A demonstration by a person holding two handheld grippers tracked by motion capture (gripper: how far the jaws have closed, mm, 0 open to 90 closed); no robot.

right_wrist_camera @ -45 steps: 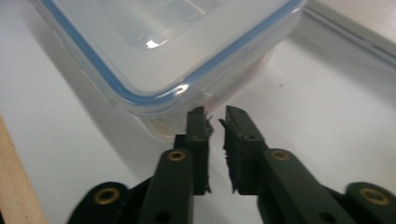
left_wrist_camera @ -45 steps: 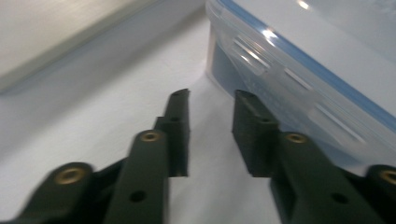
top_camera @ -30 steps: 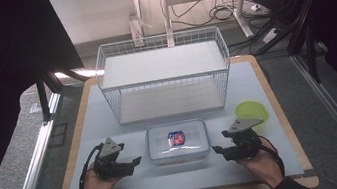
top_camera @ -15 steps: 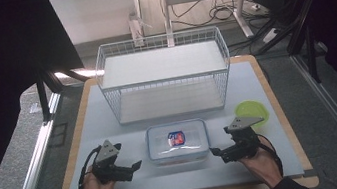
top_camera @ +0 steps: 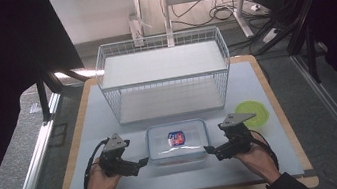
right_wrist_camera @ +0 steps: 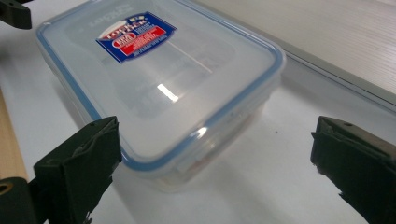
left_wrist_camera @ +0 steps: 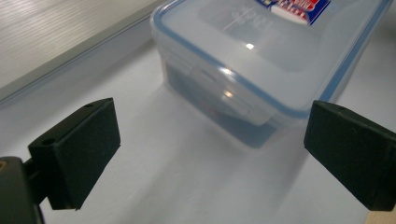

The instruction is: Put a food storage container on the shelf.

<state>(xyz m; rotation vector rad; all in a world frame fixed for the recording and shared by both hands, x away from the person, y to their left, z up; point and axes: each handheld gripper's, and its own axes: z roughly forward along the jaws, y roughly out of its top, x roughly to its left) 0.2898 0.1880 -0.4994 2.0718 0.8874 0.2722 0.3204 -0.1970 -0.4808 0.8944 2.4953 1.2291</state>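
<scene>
Two grippers flank a clear plastic container [top_camera: 177, 142] that sits on the counter [top_camera: 85, 127], just in front of the wire basket [top_camera: 163, 75]. Our left gripper [top_camera: 139, 163] points at the container's left end, our right gripper [top_camera: 210, 150] at its right end. The jaws of both have just been opening and now stand wide apart, with nothing clamped between them; in the left gripper view the box [left_wrist_camera: 261, 60] lies just ahead of the pads, and in the right gripper view its corner [right_wrist_camera: 159, 88] reaches in between the jaws without being pressed.

We judge the step to be a two-handed approach to the closed box, either to lift it or to work the side latches. Next, each gripper would need to ease inward and close on an end flap or the rim, keeping both sides even.

The lid carries a blue and red label [right_wrist_camera: 136, 35]; its writing is too blurred for us to read. A lime-green lid [top_camera: 252, 112] lies to the right.
</scene>
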